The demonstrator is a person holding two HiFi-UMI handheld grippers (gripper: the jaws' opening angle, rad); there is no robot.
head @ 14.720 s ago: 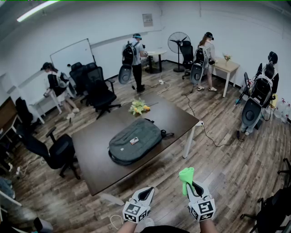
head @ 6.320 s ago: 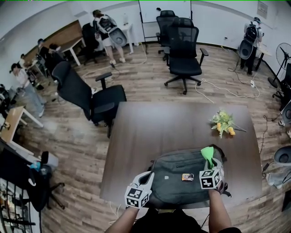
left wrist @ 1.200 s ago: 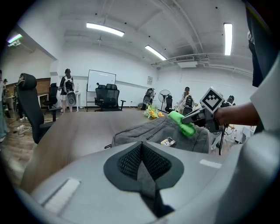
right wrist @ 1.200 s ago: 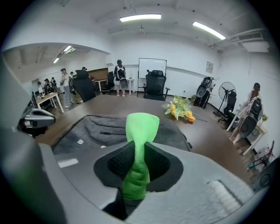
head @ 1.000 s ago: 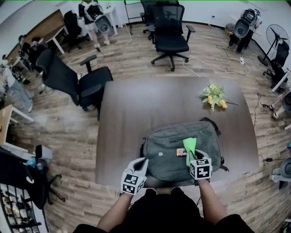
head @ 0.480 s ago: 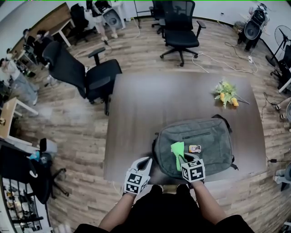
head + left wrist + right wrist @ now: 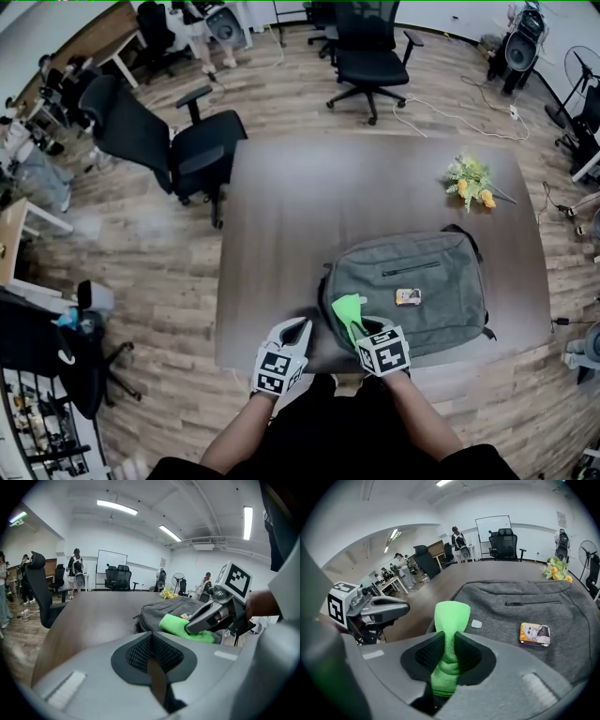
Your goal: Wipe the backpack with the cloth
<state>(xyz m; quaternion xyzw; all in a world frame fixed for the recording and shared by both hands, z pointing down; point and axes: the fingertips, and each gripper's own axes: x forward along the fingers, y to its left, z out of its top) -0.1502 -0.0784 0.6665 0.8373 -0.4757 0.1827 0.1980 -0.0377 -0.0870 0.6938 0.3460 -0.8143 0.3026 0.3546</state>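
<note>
The green cloth (image 7: 348, 310) is sitting pinched between the jaws of the right gripper (image 7: 364, 326), its free end sticking out over the backpack's near left corner. The backpack (image 7: 422, 289) is lying flat on the table (image 7: 309, 197), front side up, close to the person. Whether the cloth is actually pressing on the fabric, I cannot tell. The left gripper (image 7: 296, 328) is hanging just left of the backpack with its jaws together and nothing between them.

To wipe well, the person is probably needing to tip the right gripper down so the cloth lies flat, then drag it in long passes towards the backpack's far right corner. The small picture card (image 7: 407, 296) on the backpack's middle and the zipper (image 7: 410, 268) beyond it are likely to snag, so the cloth should be skirting them. The idle left gripper could be bracing the backpack's left edge against sliding.

The backpack's near edge is lying close to the table edge. Beyond and left of the backpack the table is offering room; flowers (image 7: 471, 180) are lying well beyond it.
</note>
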